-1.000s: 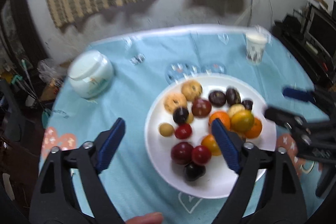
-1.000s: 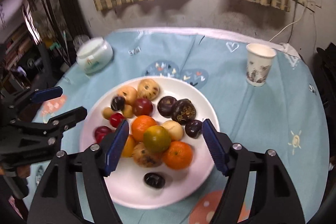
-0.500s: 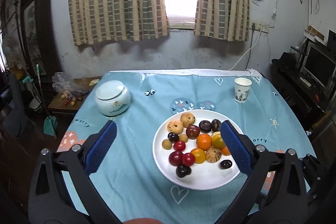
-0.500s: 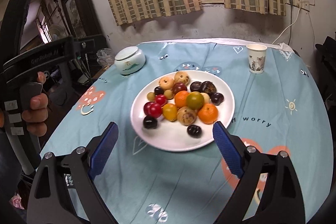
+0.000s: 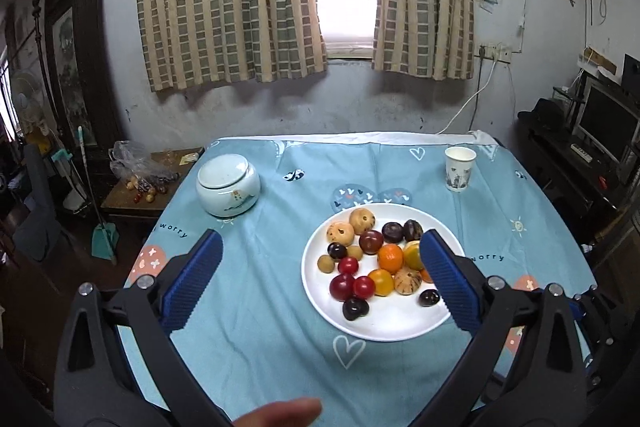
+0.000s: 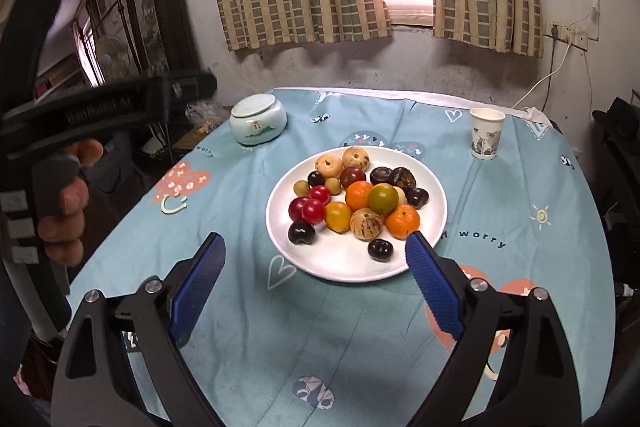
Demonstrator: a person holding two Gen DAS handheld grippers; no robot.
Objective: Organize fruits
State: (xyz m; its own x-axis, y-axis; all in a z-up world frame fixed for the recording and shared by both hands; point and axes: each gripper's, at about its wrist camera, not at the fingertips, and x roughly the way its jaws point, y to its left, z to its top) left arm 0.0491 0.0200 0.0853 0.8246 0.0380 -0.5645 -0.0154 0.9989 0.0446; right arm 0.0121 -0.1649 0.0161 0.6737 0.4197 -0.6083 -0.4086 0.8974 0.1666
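A white plate (image 5: 384,323) (image 6: 344,267) sits on the blue tablecloth and holds several small fruits: oranges (image 5: 390,258) (image 6: 403,222), red ones (image 5: 342,286) (image 6: 313,210), dark ones (image 5: 354,308) (image 6: 380,249) and tan ones (image 5: 361,219) (image 6: 356,158). My left gripper (image 5: 320,259) is open and empty, raised above the table in front of the plate. My right gripper (image 6: 314,255) is open and empty, above the near edge of the plate. The left gripper's handle and the hand on it show at the left of the right wrist view (image 6: 60,155).
A pale lidded ceramic jar (image 5: 228,185) (image 6: 258,121) stands at the back left of the table. A paper cup (image 5: 459,169) (image 6: 486,133) stands at the back right. A low side table with fruit in a bag (image 5: 144,183) is off the table's left edge.
Both grippers have pulled back and up from close over the plate, so the whole table and window now show. Both stay open and empty.
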